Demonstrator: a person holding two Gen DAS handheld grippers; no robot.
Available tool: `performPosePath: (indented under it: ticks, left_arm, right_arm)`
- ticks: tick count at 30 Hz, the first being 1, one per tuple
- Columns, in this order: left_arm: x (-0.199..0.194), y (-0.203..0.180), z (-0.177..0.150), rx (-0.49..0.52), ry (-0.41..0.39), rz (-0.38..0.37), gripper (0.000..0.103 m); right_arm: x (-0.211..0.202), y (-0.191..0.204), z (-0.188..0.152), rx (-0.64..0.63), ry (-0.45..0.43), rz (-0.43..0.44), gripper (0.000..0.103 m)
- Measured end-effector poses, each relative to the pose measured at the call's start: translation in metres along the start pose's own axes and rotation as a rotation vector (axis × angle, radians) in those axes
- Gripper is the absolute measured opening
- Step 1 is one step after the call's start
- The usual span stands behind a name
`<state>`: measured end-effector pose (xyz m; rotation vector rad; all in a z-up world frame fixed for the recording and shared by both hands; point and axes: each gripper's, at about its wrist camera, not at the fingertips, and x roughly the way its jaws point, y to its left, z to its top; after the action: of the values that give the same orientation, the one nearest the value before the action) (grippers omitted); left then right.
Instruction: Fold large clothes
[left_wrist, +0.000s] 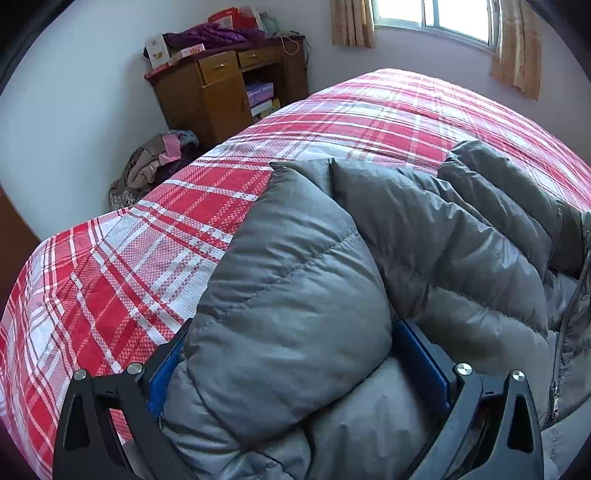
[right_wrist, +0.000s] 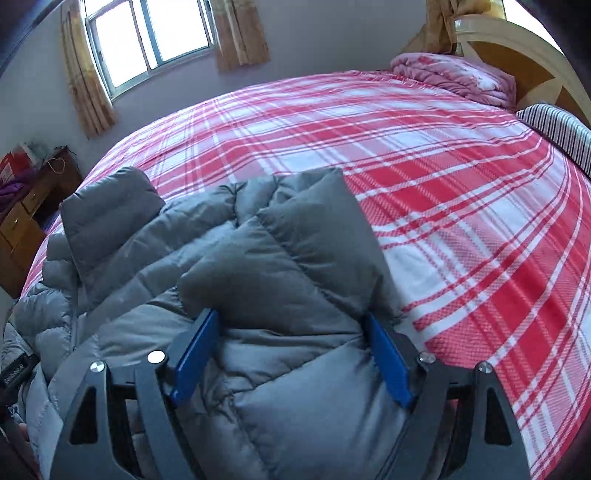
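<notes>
Both my grippers pinch the puffy grey down jacket (left_wrist: 424, 236).
Left gripper (left_wrist: 295, 373) and right gripper (right_wrist: 291, 354) each clamp a thick fold; it looks light, squashy and slippery, so I grip deep.

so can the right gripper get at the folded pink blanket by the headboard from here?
Probably not as is: the right gripper has the grey puffer jacket bunched between its fingers, and the pink blanket lies across the plaid bed.

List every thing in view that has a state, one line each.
Grey down jacket: bunched on the bed, zipper partly open.
Left gripper: fingers spread around a thick jacket fold.
Right gripper: fingers spread around a thick jacket fold.
Plaid bedspread: spread flat.
Pink blanket: folded by the headboard.
Cabinet drawers: shut.
Curtains: drawn aside.
</notes>
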<state>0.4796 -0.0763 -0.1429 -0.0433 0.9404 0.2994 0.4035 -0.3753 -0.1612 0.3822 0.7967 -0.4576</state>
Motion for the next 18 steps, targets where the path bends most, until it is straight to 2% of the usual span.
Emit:
performPosePath:
  ticks: [14, 17, 18]
  left_arm:
    - [-0.001, -0.015, 0.002, 0.049, -0.023, 0.061, 0.102]
    - [-0.013, -0.003, 0.013, 0.073, 0.023, -0.023, 0.102]
    - [-0.022, 0.003, 0.018, 0.061, 0.016, -0.039, 0.102]
  right_arm:
    - [0.005, 0.010, -0.006, -0.029, 0.019, -0.006, 0.092]
    - [0.006, 0.012, -0.004, -0.048, 0.035, -0.003, 0.096]
    - [0.006, 0.013, -0.002, -0.066, 0.047, 0.005, 0.096]
